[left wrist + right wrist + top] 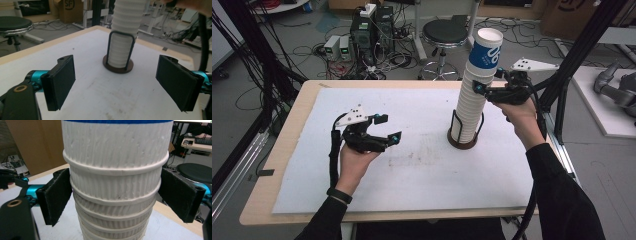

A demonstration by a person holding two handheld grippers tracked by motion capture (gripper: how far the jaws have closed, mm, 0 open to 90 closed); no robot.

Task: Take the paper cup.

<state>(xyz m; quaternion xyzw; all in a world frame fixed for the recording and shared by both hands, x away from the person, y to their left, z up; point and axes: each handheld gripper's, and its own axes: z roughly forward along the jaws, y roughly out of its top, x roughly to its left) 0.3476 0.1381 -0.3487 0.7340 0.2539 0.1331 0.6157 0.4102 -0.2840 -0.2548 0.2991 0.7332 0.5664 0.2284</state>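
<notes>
A tall stack of white ribbed paper cups [469,105] stands in a black wire holder with a round brown base [462,143] right of the mat's middle. The top cup [486,52] carries a blue band. My right gripper [488,84] reaches in from the right, high on the stack. In the right gripper view its pads [57,197] lie against both sides of the cup stack [115,152], just under the blue-banded cup. My left gripper [389,127] is held above the mat's left half, open, with nothing between its pads [61,82]. It faces the cup stack [125,22] and holder [117,67].
A white mat [412,170] covers the wooden table [287,165]. Behind the far edge stand a black stool [444,32] and computer boxes with cables [372,30]. A black frame post [574,55] rises at the right edge. In the left gripper view, the stool [15,23] and a cardboard box [71,10] stand beyond the table.
</notes>
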